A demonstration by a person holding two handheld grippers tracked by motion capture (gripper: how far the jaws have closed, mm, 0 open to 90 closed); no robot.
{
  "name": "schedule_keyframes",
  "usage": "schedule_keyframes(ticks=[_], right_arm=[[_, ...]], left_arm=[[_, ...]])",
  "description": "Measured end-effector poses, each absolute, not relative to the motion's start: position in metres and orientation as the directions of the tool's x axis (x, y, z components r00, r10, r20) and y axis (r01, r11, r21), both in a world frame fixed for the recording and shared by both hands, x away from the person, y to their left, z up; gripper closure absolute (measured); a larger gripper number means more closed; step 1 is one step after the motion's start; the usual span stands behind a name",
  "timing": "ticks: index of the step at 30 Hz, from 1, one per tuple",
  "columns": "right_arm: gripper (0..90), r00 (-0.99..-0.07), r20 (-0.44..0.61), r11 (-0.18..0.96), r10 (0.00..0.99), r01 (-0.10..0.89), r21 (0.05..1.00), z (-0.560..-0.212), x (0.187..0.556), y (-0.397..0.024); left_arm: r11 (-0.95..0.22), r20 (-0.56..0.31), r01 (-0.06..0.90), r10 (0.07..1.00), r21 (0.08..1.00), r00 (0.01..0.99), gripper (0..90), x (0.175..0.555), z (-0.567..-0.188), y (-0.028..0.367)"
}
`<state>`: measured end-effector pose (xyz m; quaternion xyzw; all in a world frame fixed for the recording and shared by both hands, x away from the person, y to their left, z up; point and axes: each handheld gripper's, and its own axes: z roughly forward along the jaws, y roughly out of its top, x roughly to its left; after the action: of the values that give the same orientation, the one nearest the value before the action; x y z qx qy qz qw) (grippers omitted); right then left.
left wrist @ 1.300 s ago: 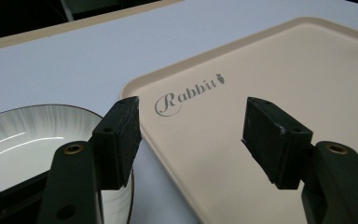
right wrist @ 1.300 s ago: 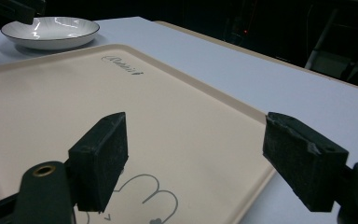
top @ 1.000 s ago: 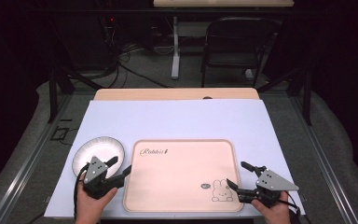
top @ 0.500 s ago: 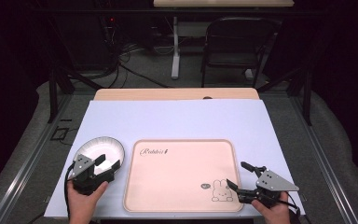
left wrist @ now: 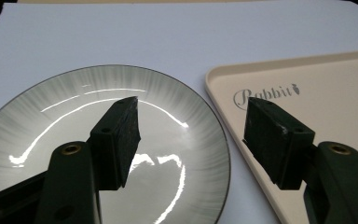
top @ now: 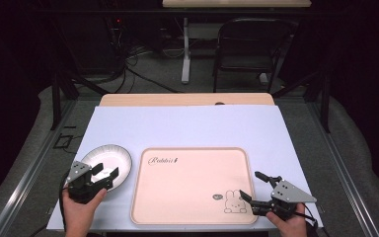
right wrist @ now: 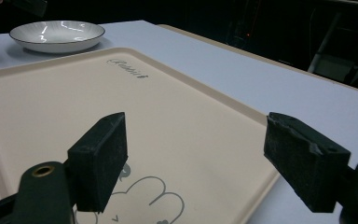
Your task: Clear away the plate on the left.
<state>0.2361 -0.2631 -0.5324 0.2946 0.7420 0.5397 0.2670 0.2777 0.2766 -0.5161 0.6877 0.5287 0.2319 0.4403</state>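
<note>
The left tool hangs over the near rim of the plate, jaws spread and grasping nothing; the left hand holds it from the 6 o'clock side. In the left gripper view the one jaw stands above the plate's glossy grey bowl, the other above the gap at the edge of the tray, so the plate's 3 o'clock rim lies between them; whether either jaw touches the plate cannot be told. The plate rests on the white surface, at 9 o'clock of the tray and just beside it, not touching; its rim is dark, its inside streaked grey and white.

The right tool sits at the tray's 4 o'clock corner, jaws wide and released, holding nothing; the right hand grips it from below, and the grey plate on its top points toward 3 o'clock. In the right gripper view one jaw stands over the rabbit drawing on the tray, the other over the bare surface past the tray's edge; the plate shows far off at 11 o'clock.

The tray is beige, flat, bare, with the word "Rabbit" at its 10 o'clock corner and the rabbit near its 4 o'clock corner. Beyond the surface, at 12 o'clock, stands a dark chair on the floor.
</note>
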Motion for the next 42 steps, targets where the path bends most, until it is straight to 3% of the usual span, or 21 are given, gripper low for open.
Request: schedule_keyframes(ticks=[21,42], right_arm=[[20.6,-0.68,-0.079,0.248,0.729,0.156,0.956,-0.533,0.237,-0.263],[20.6,-0.678,-0.078,0.249,0.73,0.157,0.956,-0.533,0.238,-0.263]], left_arm=[[0.049,-0.189,0.63,0.969,0.775,0.156,37.0,0.296,-0.495,0.33],[0.141,-0.228,0.728,0.973,0.671,0.022,39.9,0.31,-0.508,0.364]])
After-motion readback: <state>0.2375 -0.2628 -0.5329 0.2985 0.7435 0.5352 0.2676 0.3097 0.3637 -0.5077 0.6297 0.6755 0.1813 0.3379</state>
